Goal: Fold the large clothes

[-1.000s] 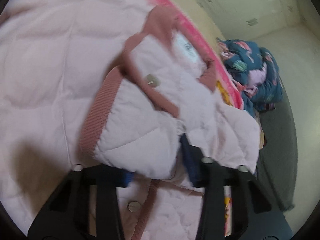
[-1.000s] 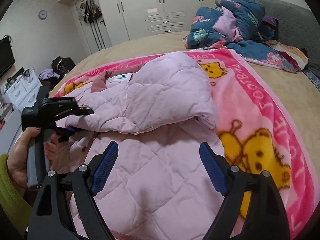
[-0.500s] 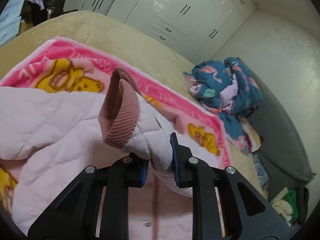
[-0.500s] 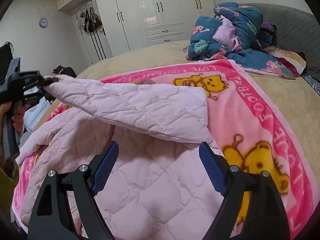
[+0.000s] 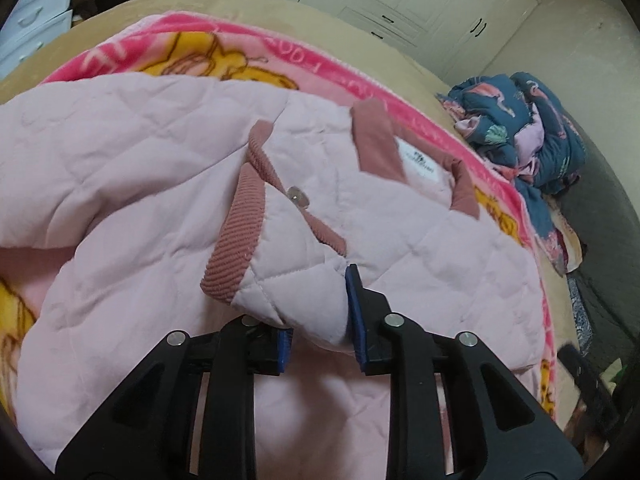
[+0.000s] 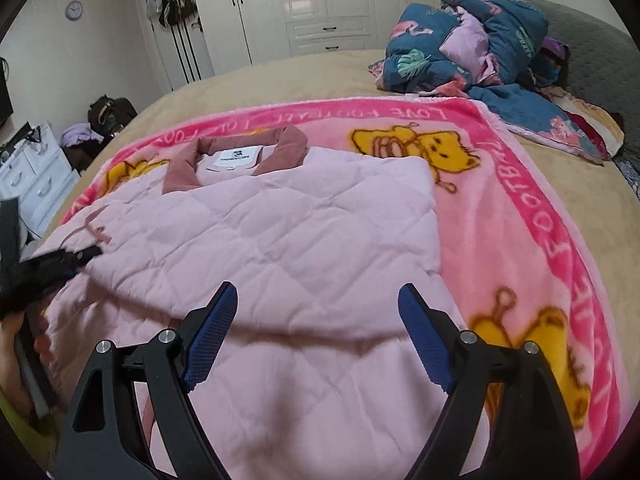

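Note:
A pale pink quilted jacket (image 6: 300, 220) lies spread on a pink cartoon blanket (image 6: 520, 200), its dusty-rose collar (image 6: 240, 152) at the far end. One sleeve is folded across the front. My left gripper (image 5: 316, 320) is shut on that sleeve just behind its ribbed rose cuff (image 5: 240, 232), low over the jacket body (image 5: 120, 160). The right wrist view shows this gripper blurred at the left edge (image 6: 60, 260). My right gripper (image 6: 316, 296) hangs open above the jacket's near half, nothing between its blue pads.
A heap of blue patterned bedding (image 6: 480, 40) sits at the bed's far right corner. The tan bedspread (image 6: 300, 76) surrounds the blanket. White wardrobes (image 6: 320, 0) line the back wall. A white dresser (image 6: 32, 176) stands at the left.
My left gripper swung the sleeve up, then brought it back down across the jacket front, which now lies flatter. The right gripper stayed open and barely moved.

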The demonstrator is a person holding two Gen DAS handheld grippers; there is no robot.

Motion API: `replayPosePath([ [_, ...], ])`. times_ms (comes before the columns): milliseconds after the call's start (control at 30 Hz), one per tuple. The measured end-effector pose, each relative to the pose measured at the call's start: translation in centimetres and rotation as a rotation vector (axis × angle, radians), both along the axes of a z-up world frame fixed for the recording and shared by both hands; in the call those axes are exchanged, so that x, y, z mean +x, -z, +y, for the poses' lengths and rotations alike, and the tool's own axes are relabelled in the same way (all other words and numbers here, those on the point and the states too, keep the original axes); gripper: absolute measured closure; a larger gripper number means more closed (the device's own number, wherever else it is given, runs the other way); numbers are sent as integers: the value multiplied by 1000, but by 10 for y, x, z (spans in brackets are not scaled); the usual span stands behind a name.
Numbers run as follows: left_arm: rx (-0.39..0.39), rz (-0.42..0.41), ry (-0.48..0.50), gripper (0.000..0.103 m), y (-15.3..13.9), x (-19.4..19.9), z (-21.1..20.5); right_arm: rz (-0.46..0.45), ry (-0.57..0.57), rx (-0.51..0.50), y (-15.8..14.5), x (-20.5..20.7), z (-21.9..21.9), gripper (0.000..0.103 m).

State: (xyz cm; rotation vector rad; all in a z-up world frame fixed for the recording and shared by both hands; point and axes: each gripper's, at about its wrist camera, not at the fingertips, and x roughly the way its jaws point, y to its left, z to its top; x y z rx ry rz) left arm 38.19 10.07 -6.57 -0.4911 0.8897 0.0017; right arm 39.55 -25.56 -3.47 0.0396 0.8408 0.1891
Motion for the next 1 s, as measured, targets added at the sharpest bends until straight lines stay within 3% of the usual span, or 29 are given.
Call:
replayPosePath([
  [233, -1, 33, -4, 80, 15, -3, 3, 181, 18, -42, 54, 47, 8, 20],
  [367, 11, 35, 8, 78, 17, -3, 2, 187, 29, -61, 70, 50, 12, 18],
  [500, 16, 51, 23, 75, 11, -4, 2, 175, 33, -46, 61, 44, 11, 18],
  [600, 59, 67, 32, 60, 4, -9, 2, 135, 36, 31, 43, 28, 3, 18],
  [667, 101, 81, 16, 37, 0, -13, 3, 112, 44, 69, 32, 17, -2, 18],
  [700, 115, 79, 14, 35, -4, -17, 4, 105, 43, 79, 28, 12, -4, 17],
  [767, 124, 75, 19, 28, -10, -23, 6, 83, 46, 91, 18, 2, -4, 6],
  [933, 147, 62, 32, 9, -28, -40, 8, 30, 45, 109, -4, -19, 0, 5],
  [1000, 154, 59, 37, 9, -34, -47, 8, 12, 43, 115, -12, -27, 3, 4],
])
